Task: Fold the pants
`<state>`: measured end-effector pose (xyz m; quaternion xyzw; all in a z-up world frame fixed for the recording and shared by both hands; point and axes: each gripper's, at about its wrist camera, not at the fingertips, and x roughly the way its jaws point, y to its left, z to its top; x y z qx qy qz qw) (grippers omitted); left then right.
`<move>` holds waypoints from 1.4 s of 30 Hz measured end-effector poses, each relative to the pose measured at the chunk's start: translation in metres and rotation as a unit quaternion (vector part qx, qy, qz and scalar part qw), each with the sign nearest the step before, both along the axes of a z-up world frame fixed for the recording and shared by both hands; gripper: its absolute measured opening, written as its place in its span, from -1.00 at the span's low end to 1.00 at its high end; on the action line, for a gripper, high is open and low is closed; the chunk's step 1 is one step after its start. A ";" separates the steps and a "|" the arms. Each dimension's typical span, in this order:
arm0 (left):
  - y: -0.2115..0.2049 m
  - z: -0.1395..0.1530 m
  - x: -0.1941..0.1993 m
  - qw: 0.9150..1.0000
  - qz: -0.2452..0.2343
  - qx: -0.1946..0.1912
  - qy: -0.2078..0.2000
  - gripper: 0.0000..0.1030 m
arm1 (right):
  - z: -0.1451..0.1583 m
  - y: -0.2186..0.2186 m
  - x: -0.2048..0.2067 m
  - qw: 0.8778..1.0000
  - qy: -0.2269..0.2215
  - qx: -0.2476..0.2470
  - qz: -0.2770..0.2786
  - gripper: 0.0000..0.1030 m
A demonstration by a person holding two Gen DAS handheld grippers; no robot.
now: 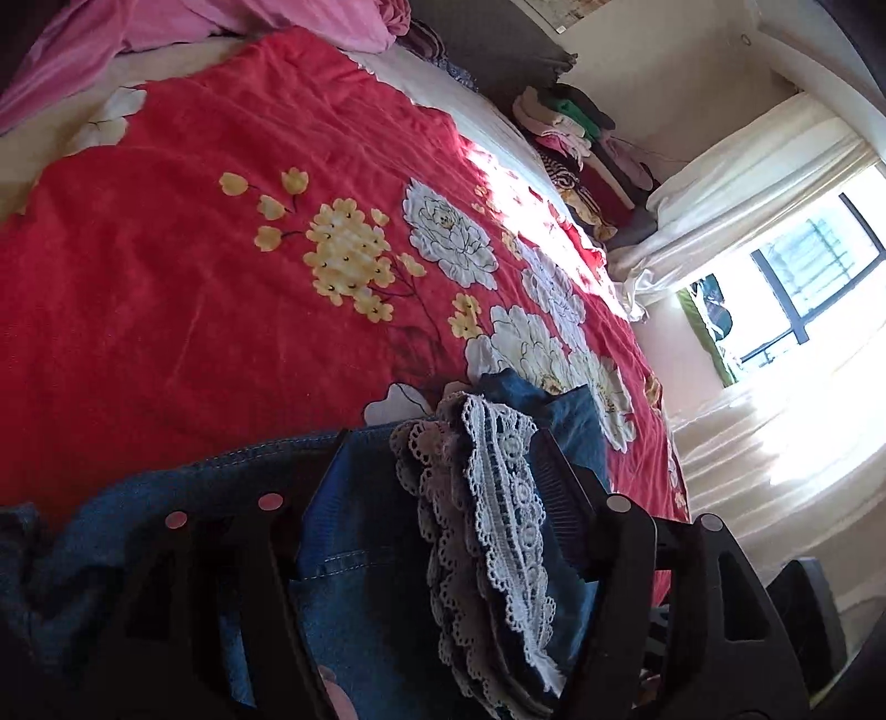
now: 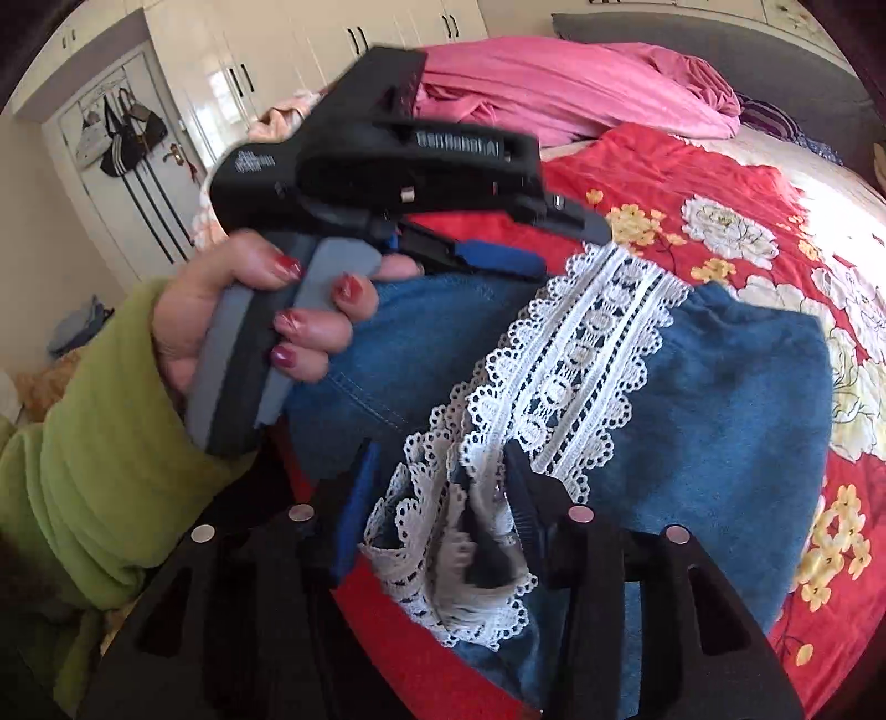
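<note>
Left hand-held gripper (image 1: 443, 443) and right hand-held gripper (image 2: 437, 476) are both clamped on lace-trimmed denim pants (image 2: 720, 399), lifted over the bed (image 1: 166, 277); 1 fold is underway, hems next to be laid flat.

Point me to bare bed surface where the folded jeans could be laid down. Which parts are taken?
Free: the red floral blanket between the pink bedding at the head and the jeans near the foot. Crowded: the clothes pile beside the far edge, and the lace hem, where the left gripper and right gripper hold.
</note>
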<state>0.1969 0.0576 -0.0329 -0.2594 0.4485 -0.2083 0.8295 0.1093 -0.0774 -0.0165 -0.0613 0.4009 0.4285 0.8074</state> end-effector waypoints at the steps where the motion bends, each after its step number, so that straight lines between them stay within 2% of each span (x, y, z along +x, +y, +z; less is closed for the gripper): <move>1: -0.004 -0.002 0.001 1.000 -0.002 0.011 0.001 0.14 | 0.010 -0.012 0.004 1.000 -0.004 0.013 -0.007 0.05; 3: -0.010 -0.004 0.002 1.000 -0.008 0.026 0.005 0.18 | 0.029 -0.040 0.015 0.999 -0.020 0.040 -0.031 0.14; 5: -0.012 -0.007 0.004 0.999 -0.012 0.028 0.010 0.20 | 0.040 -0.067 0.035 0.996 -0.036 0.039 -0.077 0.14; 7: -0.015 -0.009 0.008 0.999 -0.010 0.034 0.016 0.20 | 0.040 -0.089 0.065 0.991 -0.027 0.021 -0.131 0.17; 9: -0.017 -0.012 0.012 0.999 -0.009 0.040 0.023 0.15 | 0.029 -0.104 0.098 0.987 -0.004 0.010 -0.160 0.17; 11: -0.018 -0.015 0.015 0.999 -0.007 0.042 0.029 -0.50 | 0.013 -0.110 0.125 0.984 0.023 -0.006 -0.175 0.17; 13: -0.018 -0.015 0.015 0.999 -0.004 0.033 0.027 -0.59 | -0.005 -0.117 0.144 0.980 0.055 -0.001 -0.191 0.17; 14: -0.017 -0.014 0.014 0.999 -0.003 0.030 0.023 -0.67 | -0.015 -0.120 0.153 0.979 0.075 0.009 -0.191 0.06; 15: -0.016 -0.011 0.012 1.000 -0.003 0.023 0.018 -0.69 | -0.024 -0.122 0.156 0.977 0.095 0.022 -0.189 -0.14; 16: -0.015 -0.008 0.009 1.000 -0.003 0.019 0.011 -0.71 | -0.033 -0.119 0.160 0.978 0.121 0.039 -0.168 -0.74; 17: -0.014 -0.003 0.006 1.000 -0.005 0.016 0.003 -0.72 | -0.034 -0.115 0.153 0.980 0.123 0.047 -0.151 -0.78; 18: -0.013 0.001 0.001 1.000 -0.006 0.017 -0.007 -0.72 | -0.029 -0.113 0.146 0.982 0.104 0.045 -0.149 -0.78; 21: -0.016 0.011 -0.008 0.998 -0.001 0.058 -0.035 -0.72 | -0.005 -0.112 0.134 0.985 0.053 0.070 -0.149 -0.78; 22: -0.018 0.011 -0.009 0.996 0.000 0.077 -0.039 -0.72 | 0.000 -0.107 0.133 0.987 0.037 0.065 -0.144 -0.78; 24: -0.020 0.006 -0.006 0.994 0.006 0.100 -0.032 -0.72 | 0.001 -0.091 0.139 0.990 0.009 0.020 -0.137 -0.78; 25: -0.020 0.001 -0.005 0.994 0.007 0.106 -0.025 -0.70 | -0.005 -0.084 0.144 0.991 0.006 -0.004 -0.136 -0.77; 27: -0.019 -0.005 -0.003 0.993 0.011 0.114 -0.018 -0.58 | -0.021 -0.074 0.152 0.988 0.012 -0.056 -0.142 -0.63; 30: -0.019 -0.006 -0.006 0.992 0.012 0.121 -0.020 -0.51 | -0.031 -0.075 0.154 0.985 0.004 -0.079 -0.154 -0.28; 31: -0.018 -0.003 -0.008 0.992 0.011 0.123 -0.021 -0.51 | -0.030 -0.079 0.153 0.984 0.006 -0.075 -0.163 -0.14; 33: -0.016 0.003 -0.015 0.991 0.017 0.127 -0.026 -0.47 | -0.021 -0.094 0.145 0.983 0.005 -0.044 -0.179 -0.13; 36: -0.011 0.014 -0.030 0.988 0.029 0.151 -0.034 -0.28 | -0.001 -0.111 0.118 0.982 -0.017 -0.018 -0.187 -0.07; 38: -0.008 0.022 -0.042 0.986 0.037 0.159 -0.038 -0.17 | 0.007 -0.119 0.100 0.982 -0.017 -0.001 -0.186 0.04; 42: -0.010 0.033 -0.074 0.986 0.040 0.157 -0.043 -0.09 | 0.009 -0.128 0.068 0.983 -0.010 0.001 -0.181 0.10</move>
